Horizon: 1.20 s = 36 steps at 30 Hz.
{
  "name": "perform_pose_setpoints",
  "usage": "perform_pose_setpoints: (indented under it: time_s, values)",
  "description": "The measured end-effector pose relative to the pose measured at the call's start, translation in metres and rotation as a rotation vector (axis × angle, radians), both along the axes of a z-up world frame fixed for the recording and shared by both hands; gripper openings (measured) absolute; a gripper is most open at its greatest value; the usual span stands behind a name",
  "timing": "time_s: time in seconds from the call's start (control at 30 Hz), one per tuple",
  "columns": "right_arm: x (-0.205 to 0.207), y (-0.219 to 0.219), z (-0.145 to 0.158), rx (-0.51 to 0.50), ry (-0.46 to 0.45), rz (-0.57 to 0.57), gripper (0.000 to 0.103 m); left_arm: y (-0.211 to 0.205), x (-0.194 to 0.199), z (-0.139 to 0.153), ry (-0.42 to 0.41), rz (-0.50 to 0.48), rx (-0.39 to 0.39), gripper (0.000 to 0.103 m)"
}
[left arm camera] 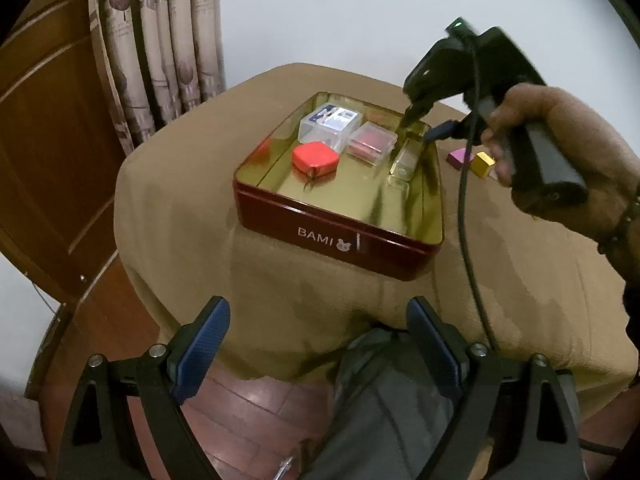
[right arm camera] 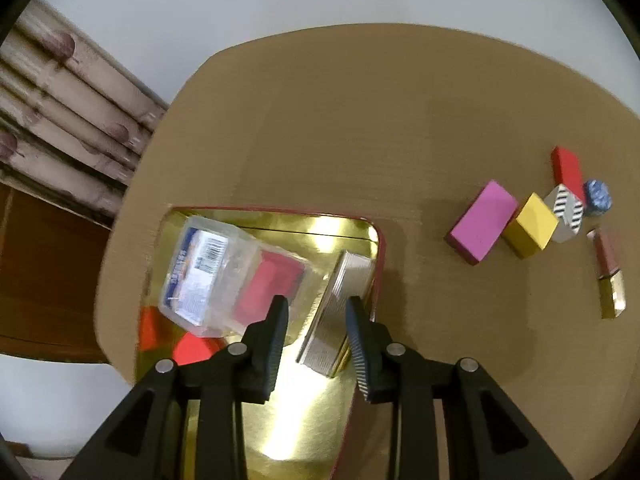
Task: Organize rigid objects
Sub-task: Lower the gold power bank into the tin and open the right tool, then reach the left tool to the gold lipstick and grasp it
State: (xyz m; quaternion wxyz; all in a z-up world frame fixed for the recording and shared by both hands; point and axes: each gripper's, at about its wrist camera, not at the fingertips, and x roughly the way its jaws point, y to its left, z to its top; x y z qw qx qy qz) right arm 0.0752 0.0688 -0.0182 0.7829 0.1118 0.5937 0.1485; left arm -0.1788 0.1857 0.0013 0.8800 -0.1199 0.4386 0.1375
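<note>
"BAMI" with a bear mark on the red tin's [left arm camera: 340,236] front wall

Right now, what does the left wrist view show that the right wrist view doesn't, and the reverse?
Only left wrist: the open left gripper, the person's right hand, and the white BAMI lettering on the tin's side.
Only right wrist: a red block, a striped cube, a blue round piece and a rose-gold tube.
Both: the gold-lined red metal tin, a labelled clear plastic box, the ribbed clear case gripped by the right gripper, and the pink block and yellow block.
</note>
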Motion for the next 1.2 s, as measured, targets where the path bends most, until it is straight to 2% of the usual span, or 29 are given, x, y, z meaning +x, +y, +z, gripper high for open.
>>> perform_pose_setpoints:
  time_s: [0.1, 0.23, 0.3, 0.37, 0.4, 0.47, 0.57, 0.67, 0.77, 0.83, 0.9, 0.93, 0.97, 1.0, 1.07, 1.2]
  values:
    - [-0.011, -0.018, 0.018, 0.036, -0.069, 0.017, 0.030, 0.000, 0.001, 0.000, -0.002, 0.007, 0.011, 0.087]
    - [-0.042, -0.078, 0.042, 0.082, -0.238, -0.011, 0.031, -0.005, 0.001, 0.000, -0.007, 0.010, 0.032, 0.087]
    - [-0.060, -0.118, 0.046, -0.003, -0.350, -0.061, 0.039, -0.011, 0.001, -0.001, -0.004, 0.002, 0.042, 0.087]
    - [-0.077, -0.161, 0.043, -0.133, -0.451, -0.114, 0.039, -0.017, 0.002, -0.001, -0.002, -0.010, 0.062, 0.087]
    - [-0.081, -0.178, 0.039, -0.186, -0.470, -0.134, 0.039, -0.020, 0.002, 0.000, -0.001, -0.018, 0.075, 0.087]
    - [-0.087, -0.224, 0.023, -0.317, -0.481, -0.184, 0.039, -0.028, 0.002, 0.001, -0.003, -0.035, 0.094, 0.087]
    - [-0.090, -0.279, 0.000, -0.427, -0.458, -0.234, 0.039, -0.041, 0.004, 0.003, -0.001, -0.066, 0.126, 0.087]
    - [-0.092, -0.329, -0.018, -0.461, -0.425, -0.284, 0.039, -0.055, 0.010, 0.003, 0.011, -0.109, 0.142, 0.087]
    - [-0.089, -0.358, -0.034, -0.499, -0.396, -0.313, 0.039, -0.073, 0.025, 0.008, 0.016, -0.154, 0.144, 0.087]
    - [-0.088, -0.374, -0.043, -0.487, -0.377, -0.328, 0.039, -0.085, 0.040, 0.012, 0.015, -0.199, 0.115, 0.087]
    - [-0.091, -0.389, -0.045, -0.411, -0.383, -0.348, 0.040, -0.099, 0.058, 0.017, 0.011, -0.228, 0.087, 0.087]
    - [-0.092, -0.395, -0.042, -0.389, -0.393, -0.360, 0.043, -0.107, 0.069, 0.020, 0.005, -0.244, 0.076, 0.087]
    - [-0.094, -0.401, -0.041, -0.369, -0.401, -0.366, 0.051, -0.116, 0.081, 0.022, 0.005, -0.262, 0.061, 0.087]
    - [-0.093, -0.404, -0.041, -0.348, -0.399, -0.363, 0.053, -0.125, 0.095, 0.023, 0.005, -0.273, 0.047, 0.087]
    - [-0.094, -0.408, -0.041, -0.334, -0.395, -0.359, 0.053, -0.143, 0.122, 0.025, -0.003, -0.296, 0.021, 0.087]
    - [-0.096, -0.419, -0.037, -0.289, -0.408, -0.345, 0.053, -0.183, 0.185, 0.016, 0.045, -0.340, -0.035, 0.087]
